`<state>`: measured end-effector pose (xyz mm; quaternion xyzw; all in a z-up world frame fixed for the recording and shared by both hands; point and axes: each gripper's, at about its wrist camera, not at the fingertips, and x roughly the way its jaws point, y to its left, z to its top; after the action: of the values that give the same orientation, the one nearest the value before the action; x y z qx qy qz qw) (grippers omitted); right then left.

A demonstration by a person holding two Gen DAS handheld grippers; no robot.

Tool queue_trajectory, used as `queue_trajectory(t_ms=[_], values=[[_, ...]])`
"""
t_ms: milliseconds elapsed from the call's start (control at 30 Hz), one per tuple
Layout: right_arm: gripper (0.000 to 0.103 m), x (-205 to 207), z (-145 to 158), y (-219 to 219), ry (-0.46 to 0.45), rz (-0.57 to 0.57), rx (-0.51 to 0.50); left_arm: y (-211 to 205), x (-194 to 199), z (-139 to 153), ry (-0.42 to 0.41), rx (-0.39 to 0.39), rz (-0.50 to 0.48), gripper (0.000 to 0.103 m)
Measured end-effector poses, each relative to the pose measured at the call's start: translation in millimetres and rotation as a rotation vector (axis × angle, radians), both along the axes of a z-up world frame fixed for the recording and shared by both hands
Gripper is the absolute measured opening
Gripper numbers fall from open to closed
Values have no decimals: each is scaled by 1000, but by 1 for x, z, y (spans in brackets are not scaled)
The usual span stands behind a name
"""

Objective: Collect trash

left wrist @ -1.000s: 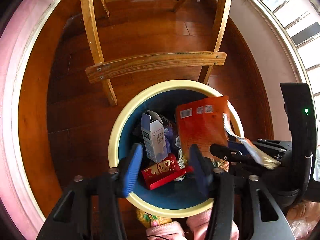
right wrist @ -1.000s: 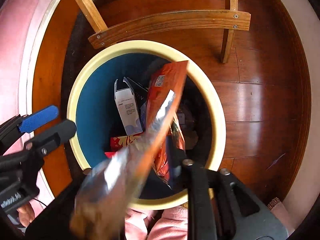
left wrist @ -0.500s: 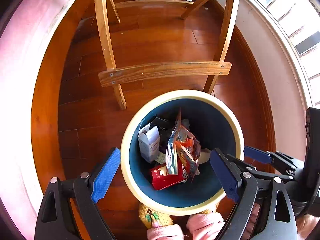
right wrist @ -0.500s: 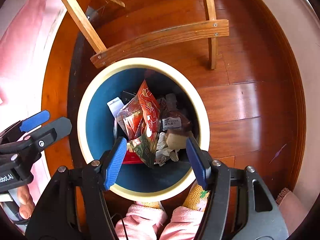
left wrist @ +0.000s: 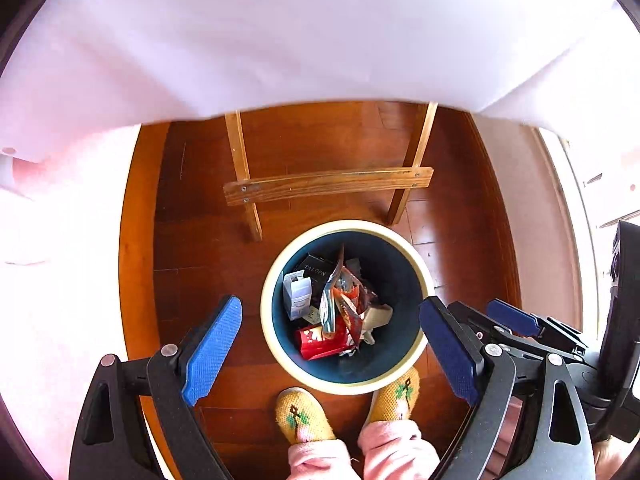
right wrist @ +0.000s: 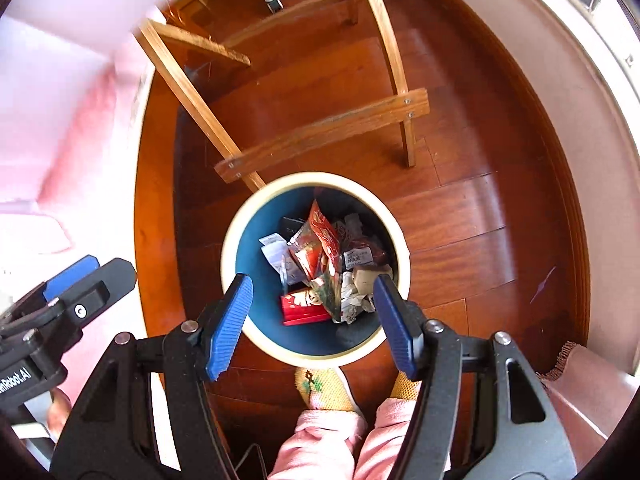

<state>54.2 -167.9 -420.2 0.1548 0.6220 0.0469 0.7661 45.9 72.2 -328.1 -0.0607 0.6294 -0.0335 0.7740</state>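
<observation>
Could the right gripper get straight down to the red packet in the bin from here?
Probably yes. The right gripper is open and empty above the bin, and the red packet lies exposed, though an orange snack bag leans over its far edge.

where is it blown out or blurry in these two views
Left wrist view: the pink-white cloth across the top is overexposed and featureless; the bin stays sharp. Right wrist view: the bin rim is slightly motion-smeared, and the cloth at left is washed out.

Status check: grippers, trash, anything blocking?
Left gripper open, empty. Right gripper open, empty. Snack wrapper lies in the bin with other trash. Nothing blocking; chair frame stands behind.
</observation>
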Motion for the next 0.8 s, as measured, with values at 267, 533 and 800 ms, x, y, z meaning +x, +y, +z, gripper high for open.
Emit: queue_trajectory(t_ms=[267,533,800], values=[[60,-8,125,-6,-91,-29,7,-9,0,127,-95,-9,-13,92],[61,-20,255,-7,-191,-17,14,-13,1,265,-204,-24,6,92],[61,-27,362,-4,-271,25,27,-5,-13,381,-279,-14,63,92]])
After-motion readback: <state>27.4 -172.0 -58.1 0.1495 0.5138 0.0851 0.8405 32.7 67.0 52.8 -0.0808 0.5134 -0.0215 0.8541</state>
